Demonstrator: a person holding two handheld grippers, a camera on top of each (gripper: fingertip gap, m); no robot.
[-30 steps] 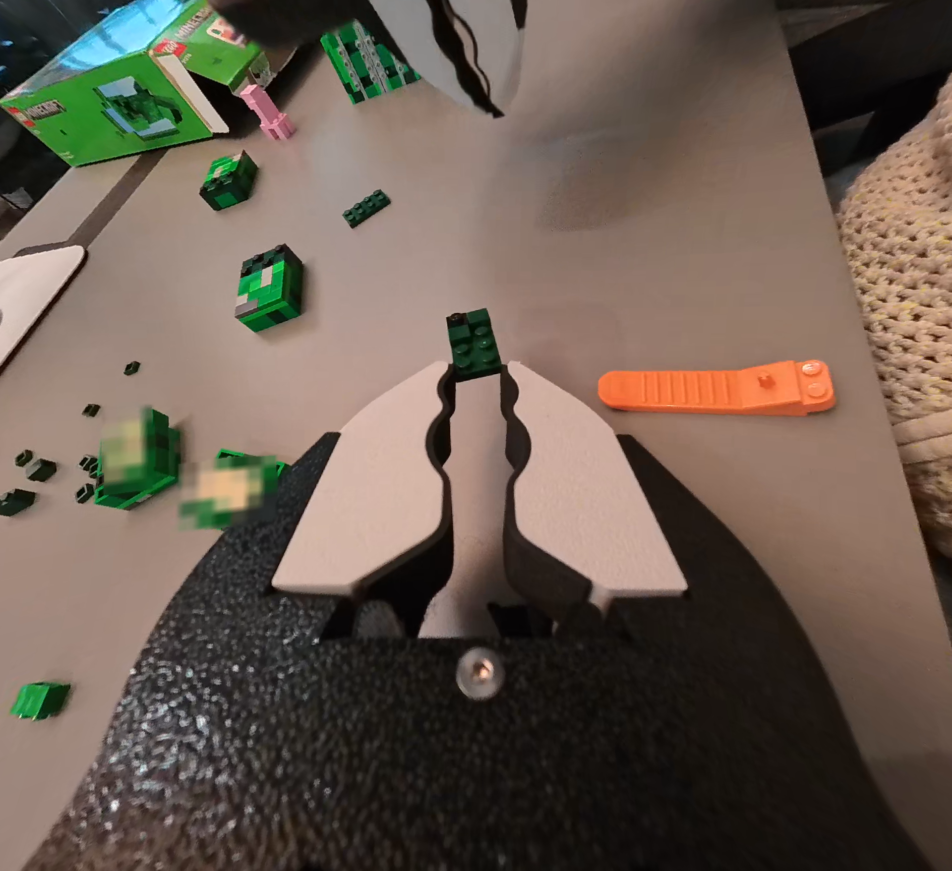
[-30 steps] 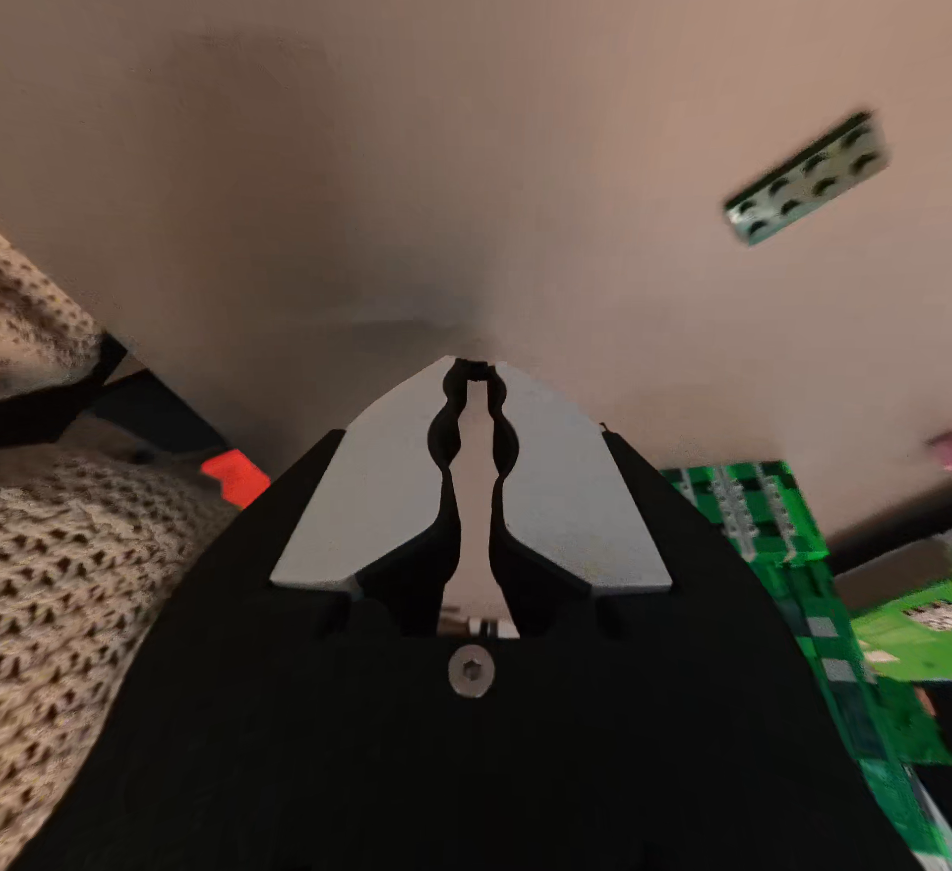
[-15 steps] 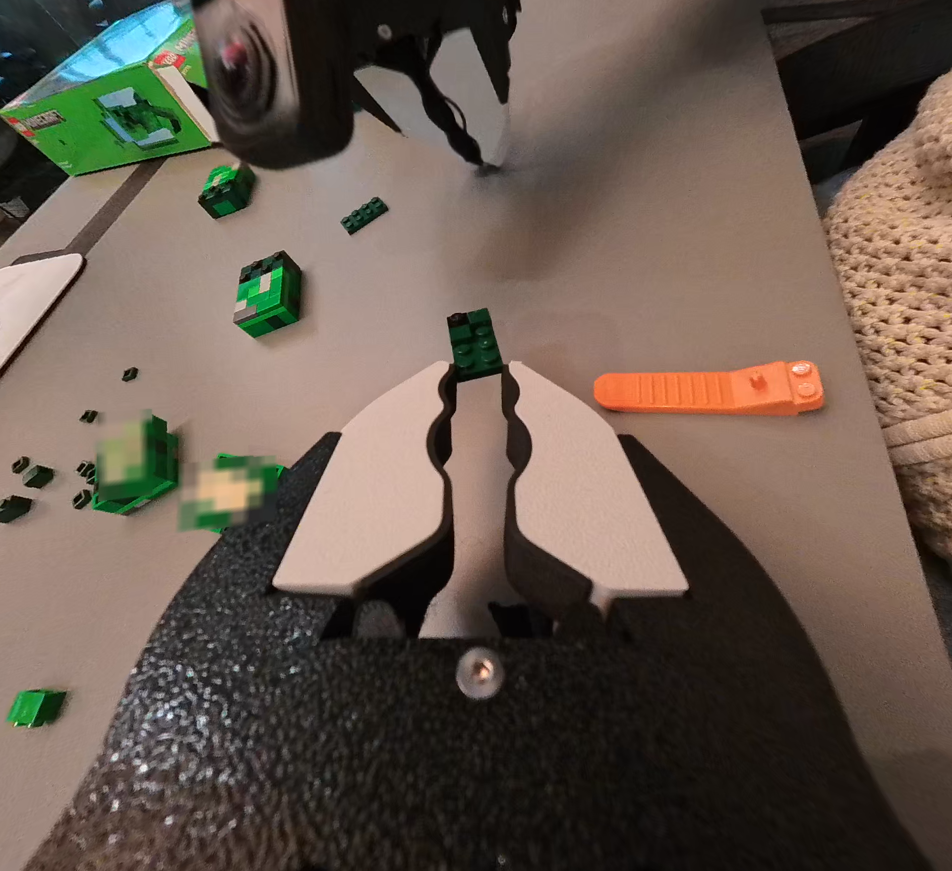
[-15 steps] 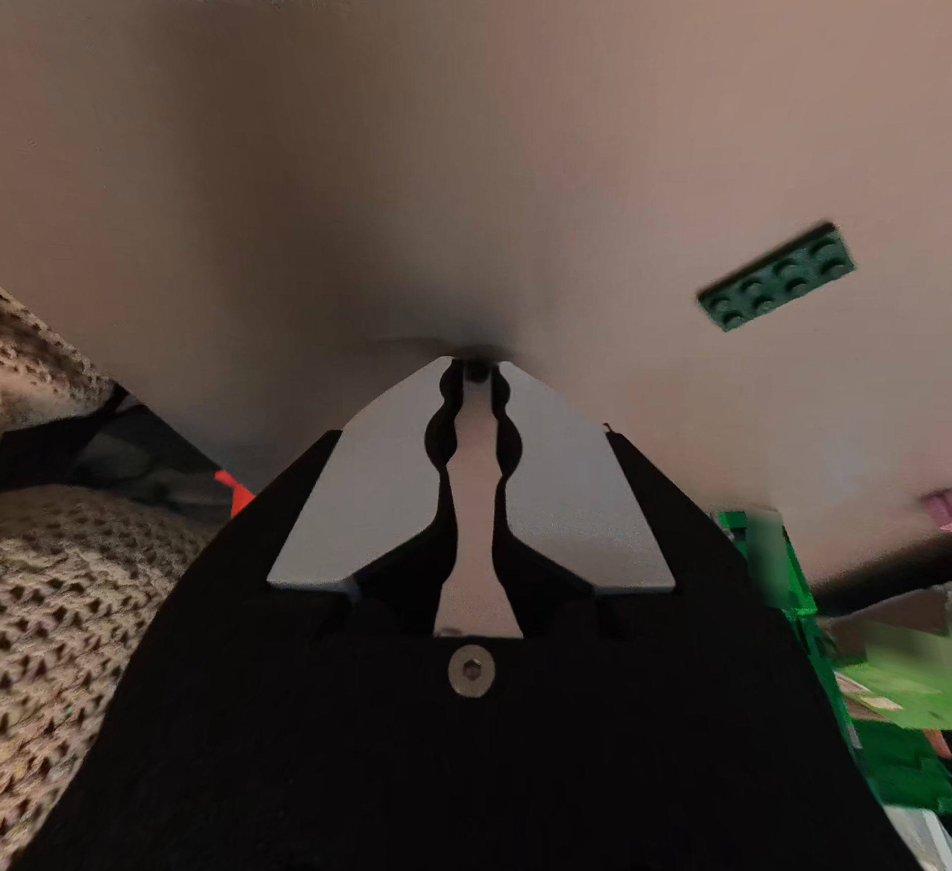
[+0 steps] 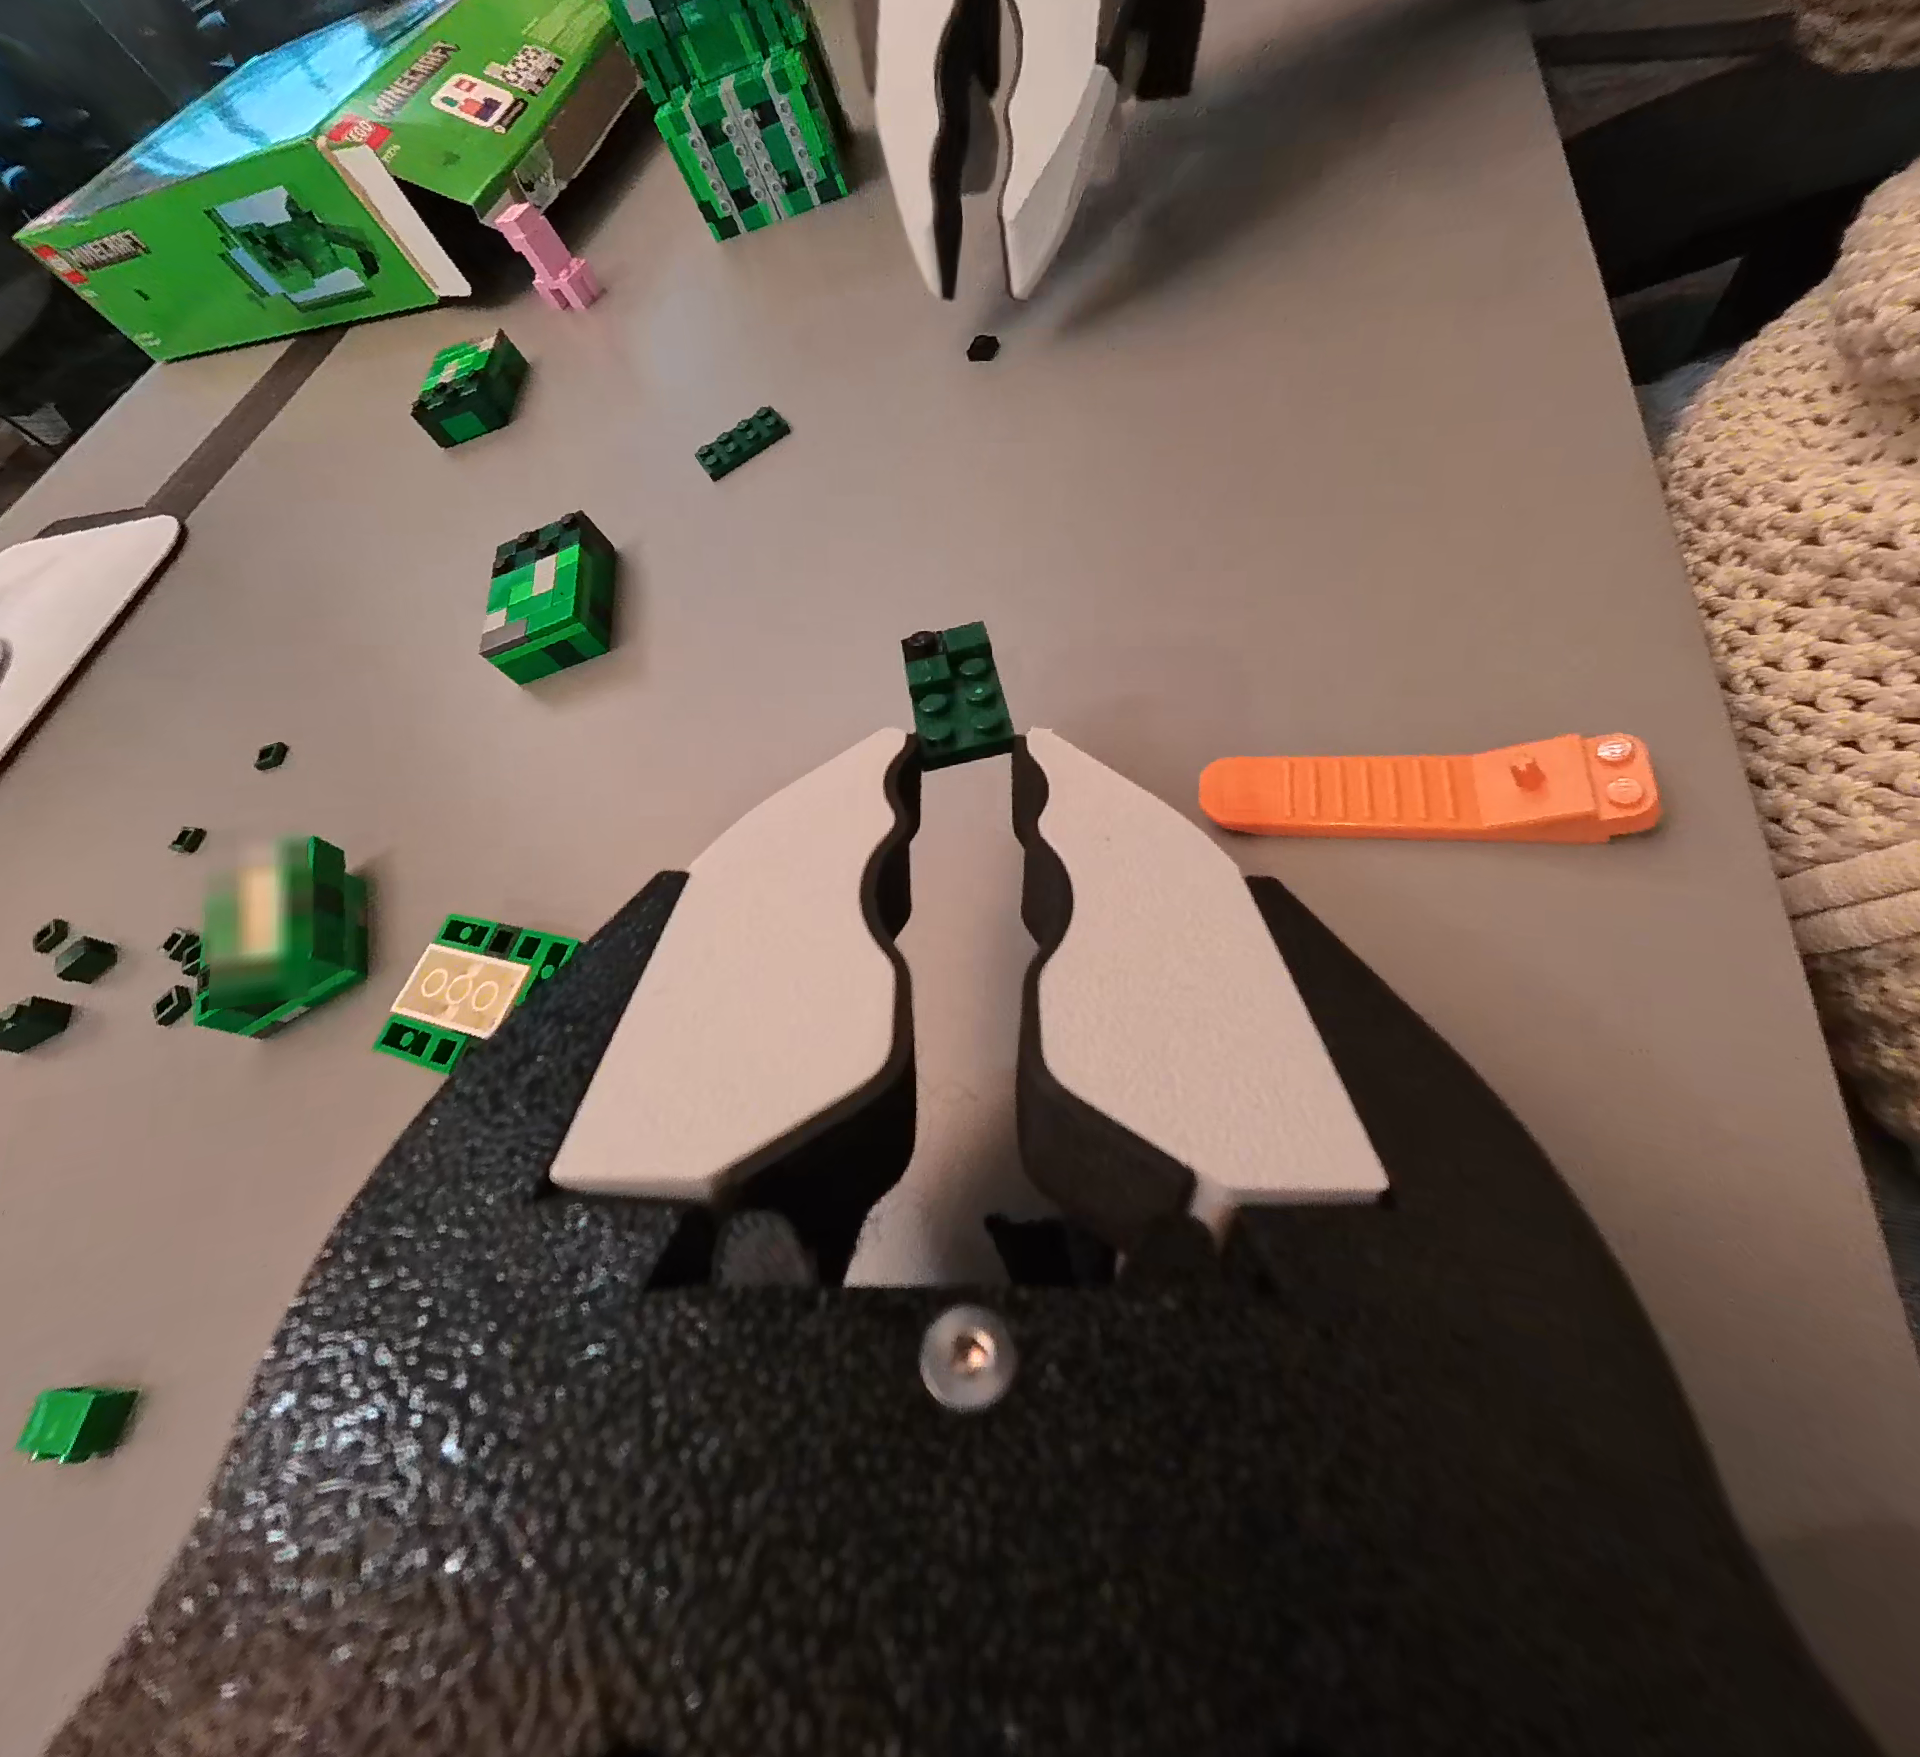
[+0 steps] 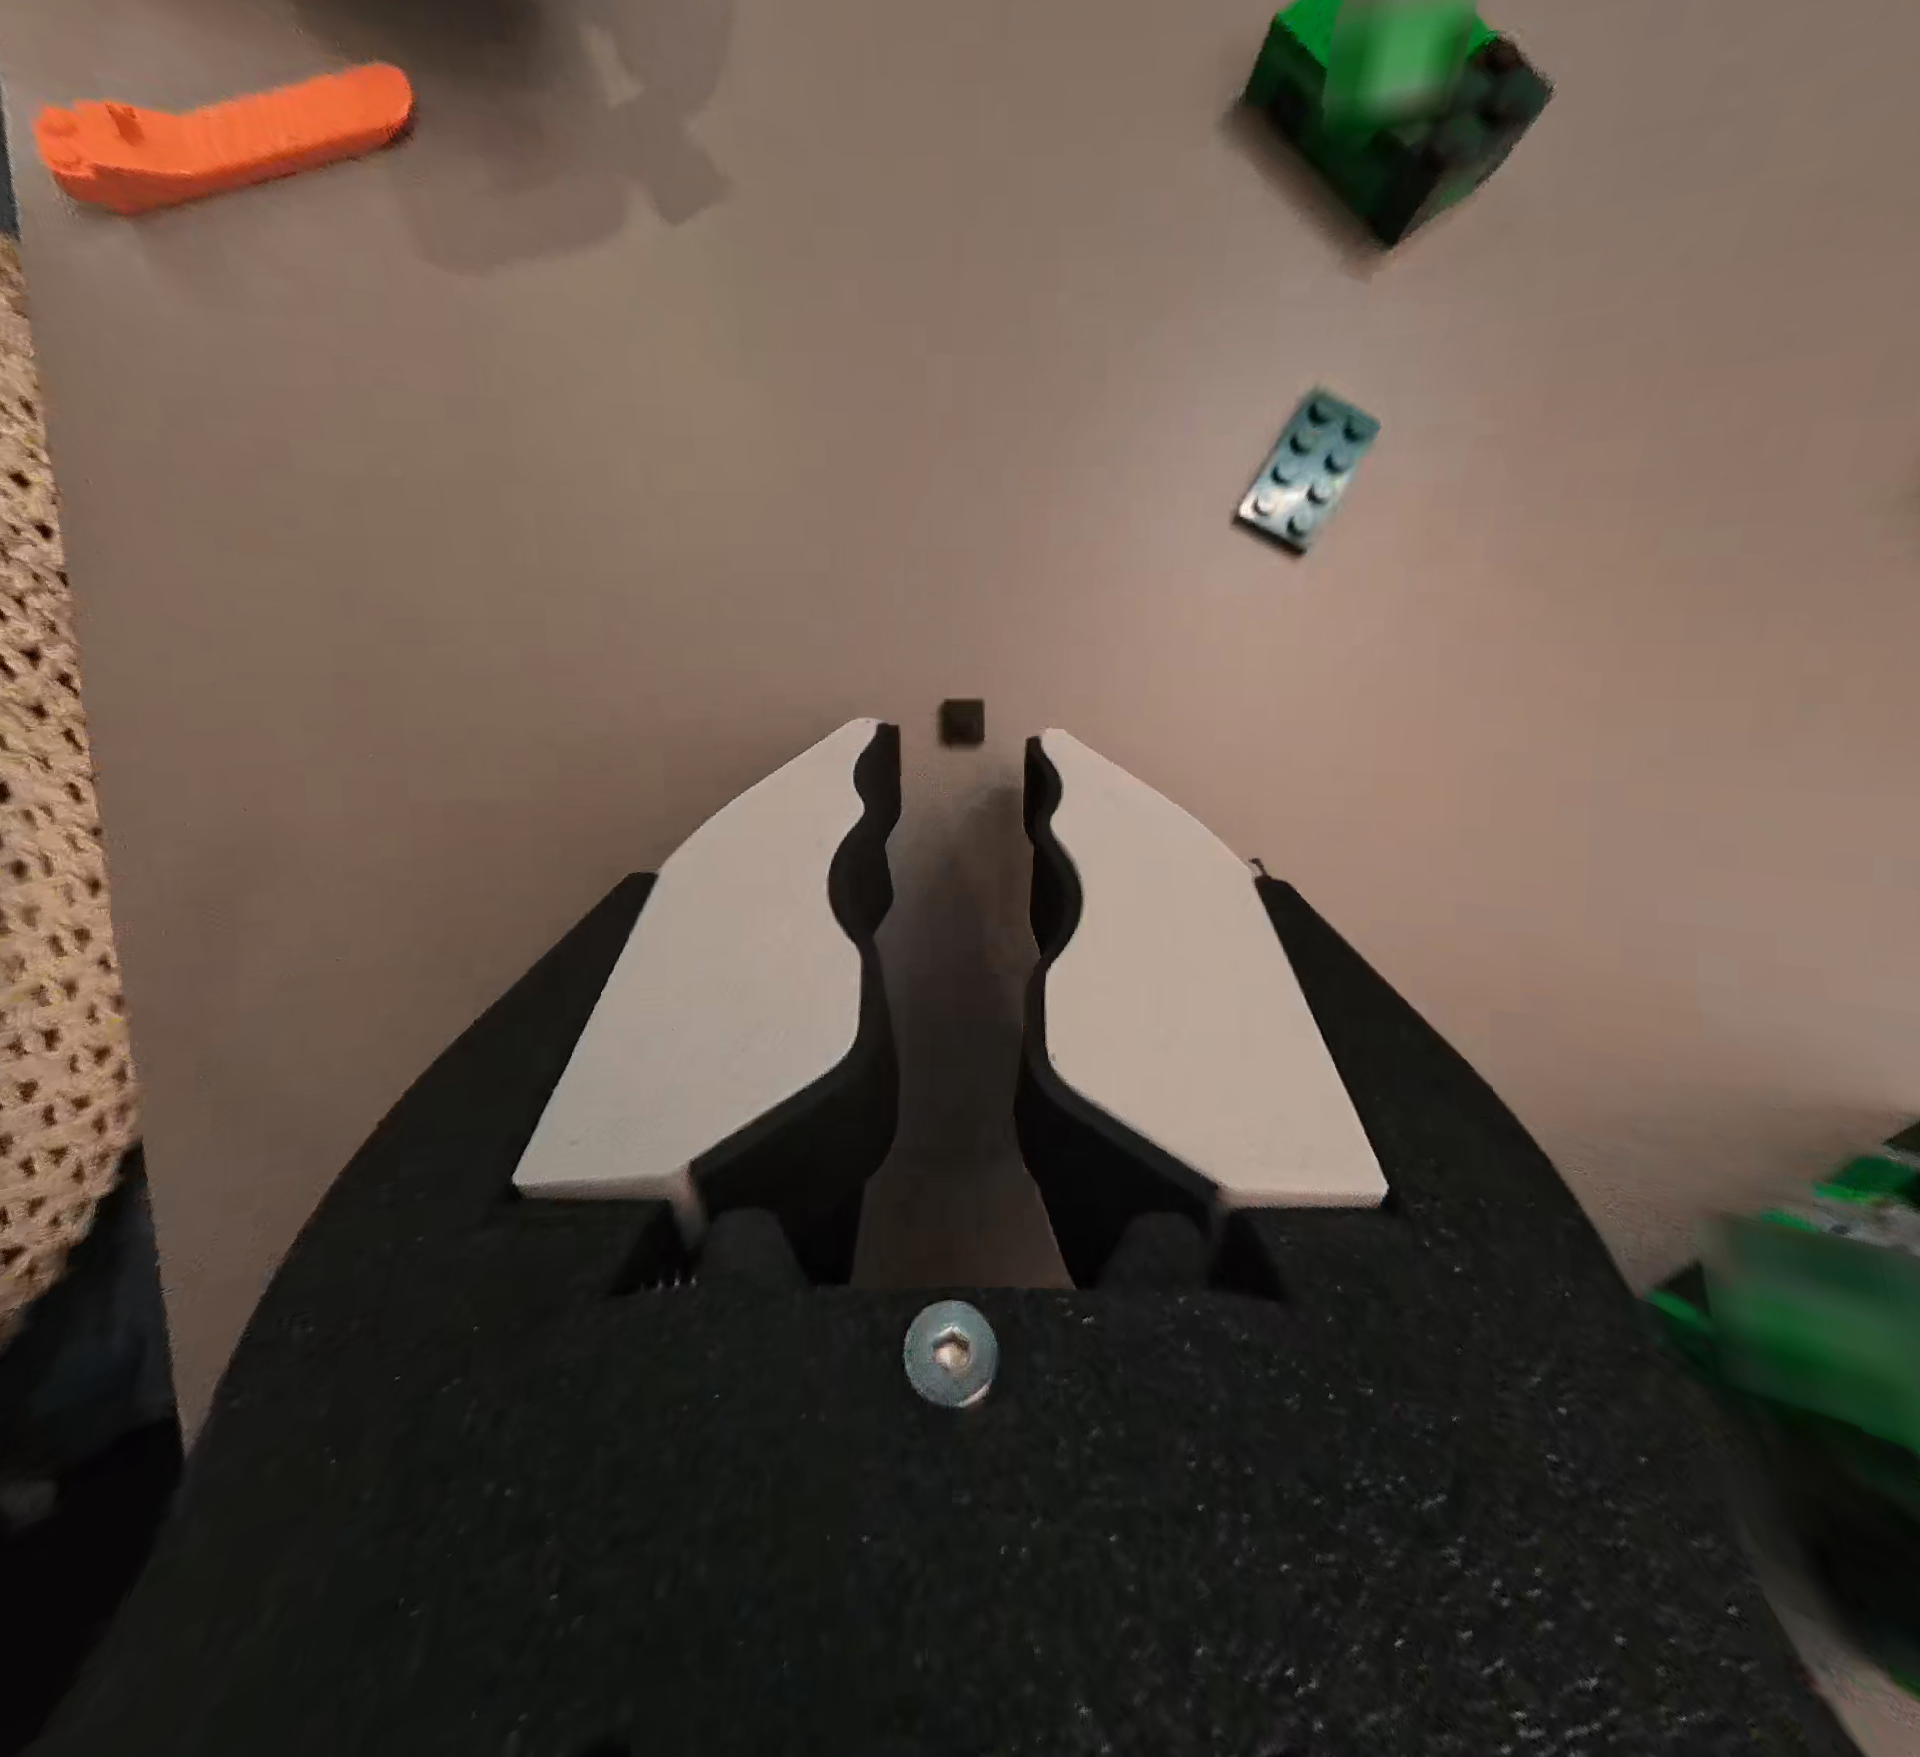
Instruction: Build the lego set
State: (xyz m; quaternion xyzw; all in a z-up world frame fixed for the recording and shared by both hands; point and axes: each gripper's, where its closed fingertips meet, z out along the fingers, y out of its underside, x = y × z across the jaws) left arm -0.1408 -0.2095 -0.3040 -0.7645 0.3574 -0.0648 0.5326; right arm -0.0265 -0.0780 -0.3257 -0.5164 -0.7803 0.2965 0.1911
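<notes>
Grey worktop (image 5: 1195, 502): left gripper (image 5: 961, 743) clamped on dark green studded plate assembly (image 5: 958, 691), beside orange plastic brick separator (image 5: 1423, 788); right gripper (image 6: 961, 741) parted, fingertips apart, just behind tiny black piece (image 6: 959, 720).
</notes>
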